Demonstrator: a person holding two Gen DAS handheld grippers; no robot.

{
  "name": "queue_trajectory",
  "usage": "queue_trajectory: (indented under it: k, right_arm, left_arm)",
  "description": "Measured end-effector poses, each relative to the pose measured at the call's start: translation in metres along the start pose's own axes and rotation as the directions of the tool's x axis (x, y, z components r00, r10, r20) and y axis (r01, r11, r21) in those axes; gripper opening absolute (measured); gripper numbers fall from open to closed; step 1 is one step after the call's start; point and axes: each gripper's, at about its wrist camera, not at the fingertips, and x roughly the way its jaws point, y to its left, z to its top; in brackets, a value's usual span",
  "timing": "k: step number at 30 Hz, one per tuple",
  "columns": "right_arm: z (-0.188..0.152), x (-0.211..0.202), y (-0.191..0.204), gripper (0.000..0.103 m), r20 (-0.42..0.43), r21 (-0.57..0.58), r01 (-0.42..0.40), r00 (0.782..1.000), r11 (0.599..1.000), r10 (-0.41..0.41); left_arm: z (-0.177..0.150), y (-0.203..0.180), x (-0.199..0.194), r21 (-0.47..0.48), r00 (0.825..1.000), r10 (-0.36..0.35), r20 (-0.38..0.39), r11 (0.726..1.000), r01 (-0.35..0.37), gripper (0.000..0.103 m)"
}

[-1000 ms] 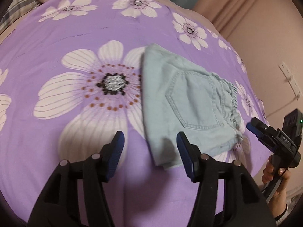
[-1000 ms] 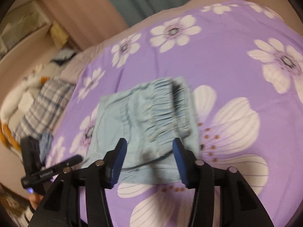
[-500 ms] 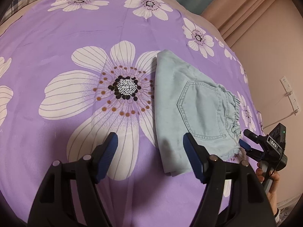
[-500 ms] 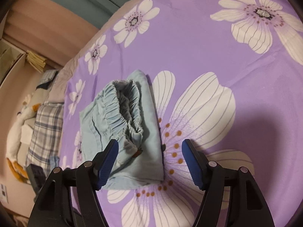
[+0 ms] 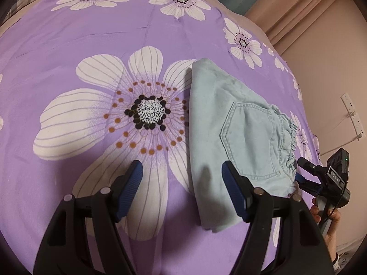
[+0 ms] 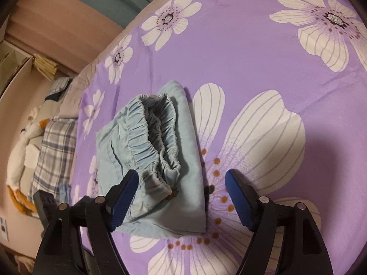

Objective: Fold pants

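Light blue pants (image 5: 236, 137) lie folded in a small packet on the purple flowered bedsheet (image 5: 91, 34), back pocket up. My left gripper (image 5: 183, 178) hovers open over the sheet at the packet's near left edge, its right finger above the cloth, nothing held. In the right wrist view the elastic waistband end of the pants (image 6: 160, 151) faces me. My right gripper (image 6: 181, 183) stands over that near corner with its jaws opening; the cloth lies between the fingers, untouched by the pads. The right gripper (image 5: 300, 171) also shows at the waistband in the left wrist view.
A plaid pillow (image 6: 55, 151) and a white plush toy (image 6: 20, 149) lie at the bed's far end. A wall with a socket and cable (image 5: 351, 112) runs along the bed's right side. A hand (image 5: 325, 217) holds the right gripper's handle.
Both grippers' jaws have spread wider. The right gripper has rolled and sunk toward the waistband end. The left has drifted sideways. The pants stay folded in place.
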Motion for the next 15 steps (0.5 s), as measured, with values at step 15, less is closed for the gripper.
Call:
queue_trajectory:
  k: [15]
  right_arm:
    - [0.011,0.019,0.012,0.080,-0.045,-0.075,0.003,0.999,0.997,-0.006]
  left_arm:
    - [0.018,-0.012,0.025,0.042,1.000,-0.016,-0.022,0.999,0.017,0.071]
